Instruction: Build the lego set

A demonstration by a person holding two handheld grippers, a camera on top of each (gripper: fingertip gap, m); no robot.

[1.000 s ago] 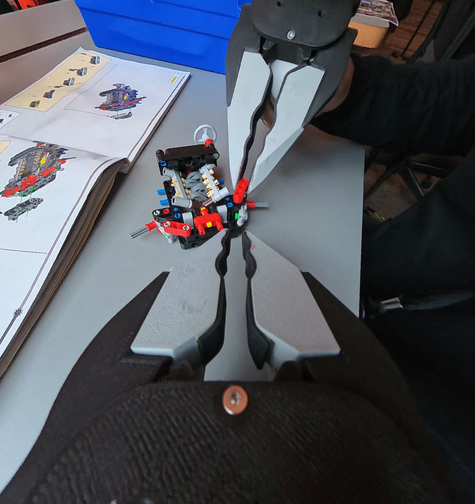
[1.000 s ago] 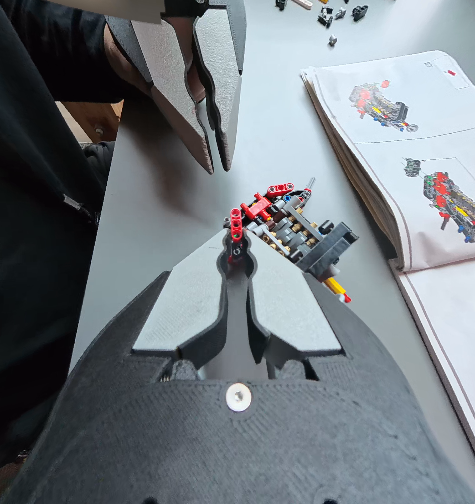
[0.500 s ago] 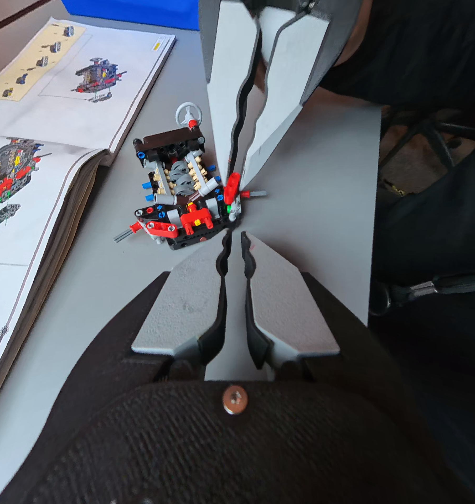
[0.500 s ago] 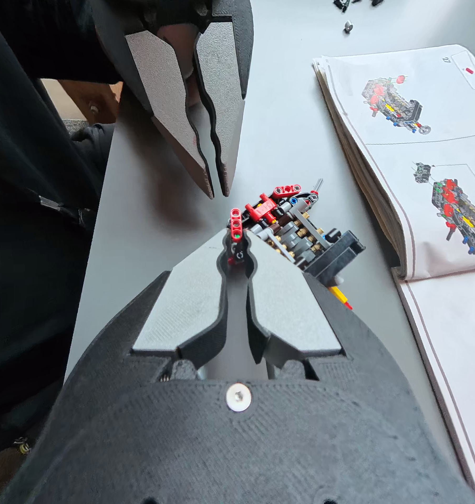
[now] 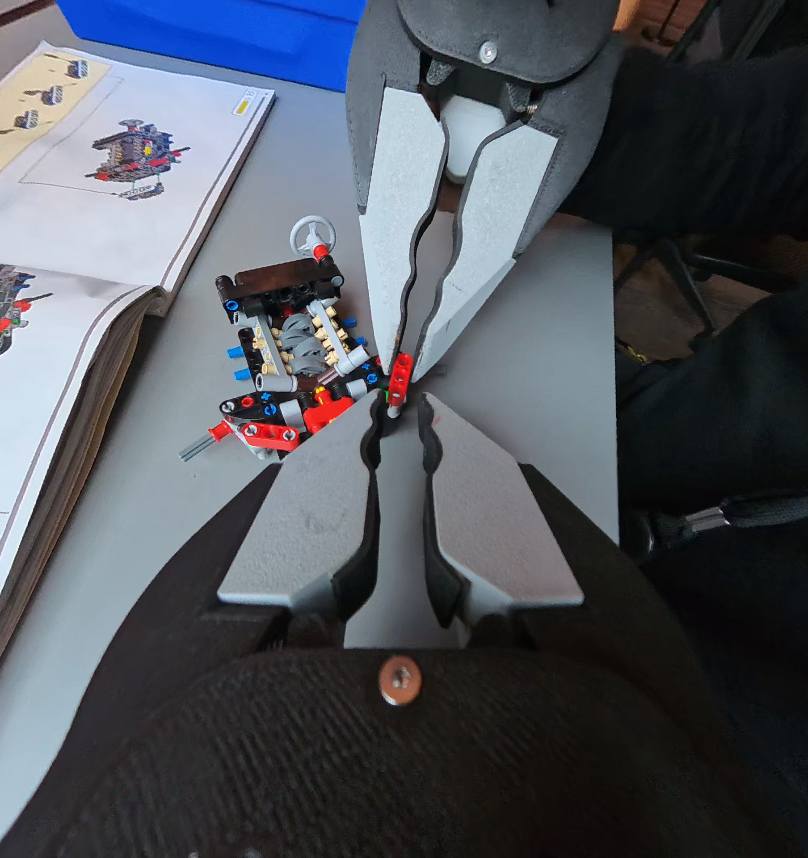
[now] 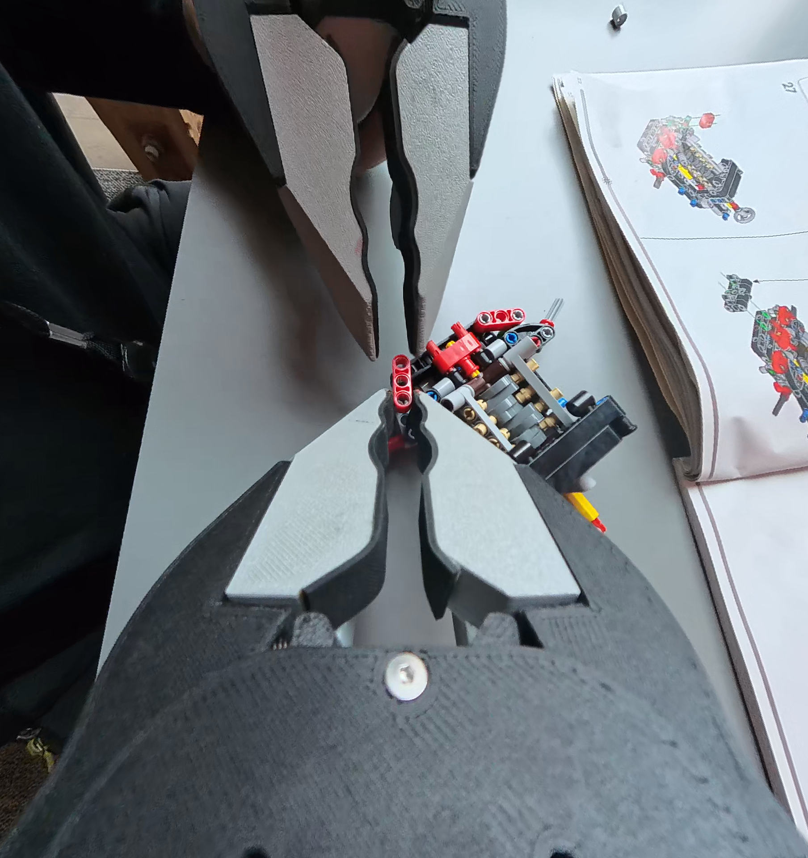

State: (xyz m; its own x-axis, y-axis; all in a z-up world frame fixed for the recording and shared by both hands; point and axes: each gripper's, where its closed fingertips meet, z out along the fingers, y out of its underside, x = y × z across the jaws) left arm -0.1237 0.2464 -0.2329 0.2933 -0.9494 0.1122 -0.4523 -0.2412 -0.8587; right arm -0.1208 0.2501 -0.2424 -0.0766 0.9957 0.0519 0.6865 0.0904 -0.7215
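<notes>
A partly built lego model (image 5: 290,353), black, grey and red, lies on the grey table (image 5: 532,371); it also shows in the right wrist view (image 6: 509,394). My right gripper (image 6: 401,395) is shut on a short red beam (image 6: 402,378) at the model's corner. In the left wrist view the right gripper (image 5: 401,369) comes in from the top with the red beam (image 5: 401,378) in its tips. My left gripper (image 5: 400,401) is slightly open and empty, its tips just short of the beam's lower end. It comes in from the top of the right wrist view (image 6: 393,353).
An open instruction booklet (image 5: 91,185) lies left of the model and also shows in the right wrist view (image 6: 718,278). A blue bin (image 5: 207,32) stands behind it. The table edge (image 5: 615,371) runs close beside both grippers. A small loose piece (image 6: 618,16) lies far off. Both grippers' tips are close together, under 4 cm apart. From either gripper's tips it is about 30 centimeters to the small loose piece (image 6: 618,16).
The two grippers have closed in on each other, and the left tips now sit right by the red beam. The right gripper has kept hold of the beam.
</notes>
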